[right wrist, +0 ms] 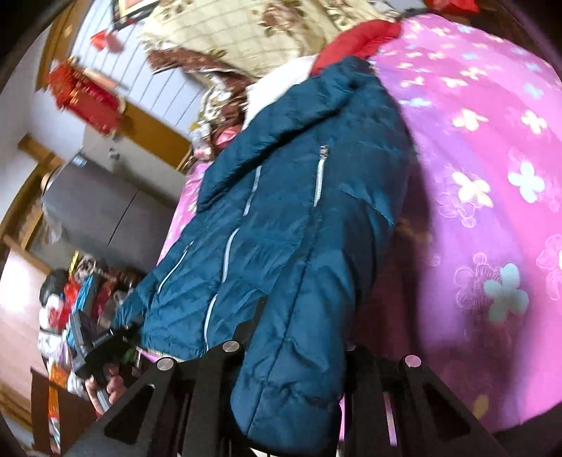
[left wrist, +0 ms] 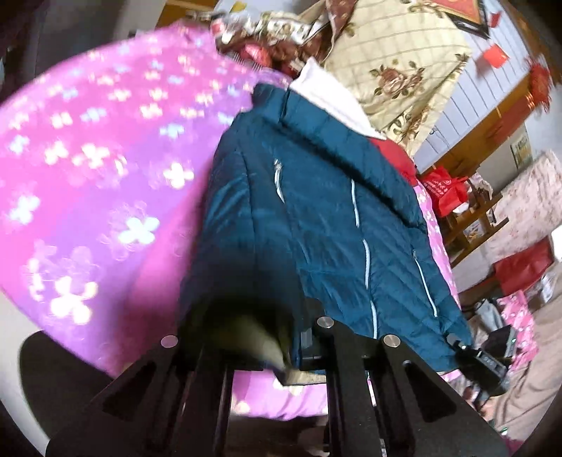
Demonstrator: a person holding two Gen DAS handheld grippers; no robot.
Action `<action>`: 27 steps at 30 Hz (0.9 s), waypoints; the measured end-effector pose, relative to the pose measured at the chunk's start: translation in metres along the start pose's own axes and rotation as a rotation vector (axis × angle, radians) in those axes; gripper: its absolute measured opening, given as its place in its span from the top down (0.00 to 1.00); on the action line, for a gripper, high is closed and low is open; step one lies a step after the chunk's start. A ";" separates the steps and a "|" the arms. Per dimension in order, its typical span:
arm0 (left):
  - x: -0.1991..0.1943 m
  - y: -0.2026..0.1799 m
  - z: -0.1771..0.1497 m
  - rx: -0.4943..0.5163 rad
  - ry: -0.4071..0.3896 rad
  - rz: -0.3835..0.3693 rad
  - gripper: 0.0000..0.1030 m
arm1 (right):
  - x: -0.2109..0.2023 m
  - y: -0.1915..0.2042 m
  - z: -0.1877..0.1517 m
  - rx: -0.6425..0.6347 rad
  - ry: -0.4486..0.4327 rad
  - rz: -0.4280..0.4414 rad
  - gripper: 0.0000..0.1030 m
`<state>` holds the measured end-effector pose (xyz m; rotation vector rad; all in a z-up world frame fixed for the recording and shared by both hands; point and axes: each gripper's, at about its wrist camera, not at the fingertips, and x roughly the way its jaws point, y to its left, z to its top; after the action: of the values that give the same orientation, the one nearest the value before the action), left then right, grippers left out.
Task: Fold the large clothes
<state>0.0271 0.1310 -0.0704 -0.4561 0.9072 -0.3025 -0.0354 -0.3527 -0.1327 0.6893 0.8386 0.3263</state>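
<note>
A teal quilted jacket with pale zips lies front up on a pink flowered bedspread. My left gripper is shut on the jacket's near edge, and the fabric bunches dark between its fingers. My right gripper is shut on a sleeve of the jacket, which hangs thick between its fingers and hides the tips. Each gripper shows in the other's view, held by a hand: the right gripper at the jacket's lower corner, and the left gripper likewise.
A cream floral quilt is piled at the bed's head, with a white cloth and a red garment under the jacket's collar. A red bag, shelves and a grey cabinet stand beside the bed.
</note>
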 end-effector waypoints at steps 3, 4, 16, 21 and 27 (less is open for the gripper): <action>-0.009 -0.002 -0.009 0.022 -0.017 0.019 0.92 | -0.005 0.005 -0.009 -0.043 0.023 -0.018 0.81; -0.007 -0.003 -0.010 0.024 -0.018 0.026 0.92 | -0.001 0.006 -0.011 -0.048 0.031 -0.026 0.81; 0.011 0.012 -0.018 -0.038 0.035 0.111 0.92 | 0.048 0.000 0.003 -0.043 0.159 -0.094 0.61; 0.008 0.015 -0.019 -0.084 0.038 0.140 0.90 | 0.074 0.018 0.019 -0.112 0.242 -0.121 0.51; 0.008 0.024 -0.015 -0.124 0.049 0.131 0.89 | 0.081 0.036 0.031 -0.168 0.265 -0.112 0.51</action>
<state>0.0210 0.1444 -0.0959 -0.5025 1.0023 -0.1386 0.0402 -0.2971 -0.1405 0.4455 1.0843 0.3871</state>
